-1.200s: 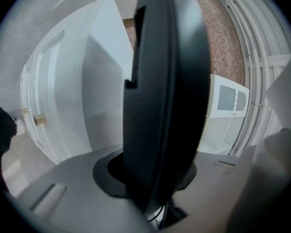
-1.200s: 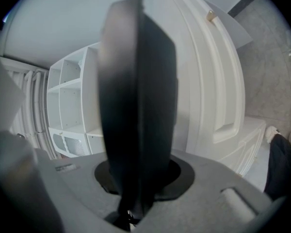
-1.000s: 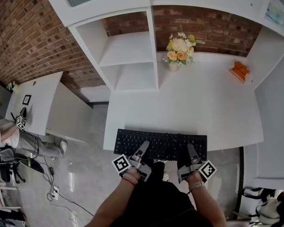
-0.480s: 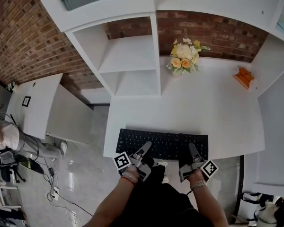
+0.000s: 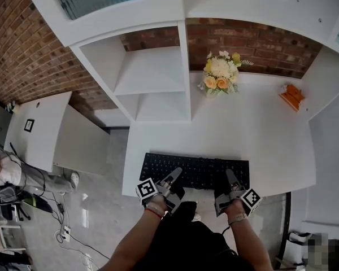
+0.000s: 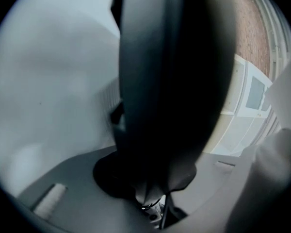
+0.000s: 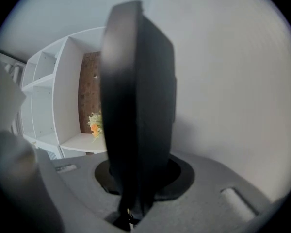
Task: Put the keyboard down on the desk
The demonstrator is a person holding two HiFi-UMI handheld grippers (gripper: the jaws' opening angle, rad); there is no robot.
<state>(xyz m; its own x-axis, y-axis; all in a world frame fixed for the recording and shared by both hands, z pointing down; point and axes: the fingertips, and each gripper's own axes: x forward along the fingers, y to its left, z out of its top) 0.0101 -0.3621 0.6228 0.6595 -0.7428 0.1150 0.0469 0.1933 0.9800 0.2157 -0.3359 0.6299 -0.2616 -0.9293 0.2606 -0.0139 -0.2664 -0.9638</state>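
The left claw (image 5: pixel 174 175) and right claw (image 5: pixel 230 177) have carried the black keyboard (image 5: pixel 199 168) farther onto the white desk (image 5: pixel 260 123), near its front rim. The left claw has just been closing and pinches the keyboard's near edge. The right clamps it too. Both forearms reach forward, nearly level.

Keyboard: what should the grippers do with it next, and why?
Probably lower the keyboard the last bit, flat onto the desk. It is over the desk's front edge, with the left gripper and right gripper each shut on its near side; the left gripper's jaws have just been closing on it. Whether it touches the desk yet can't be told.
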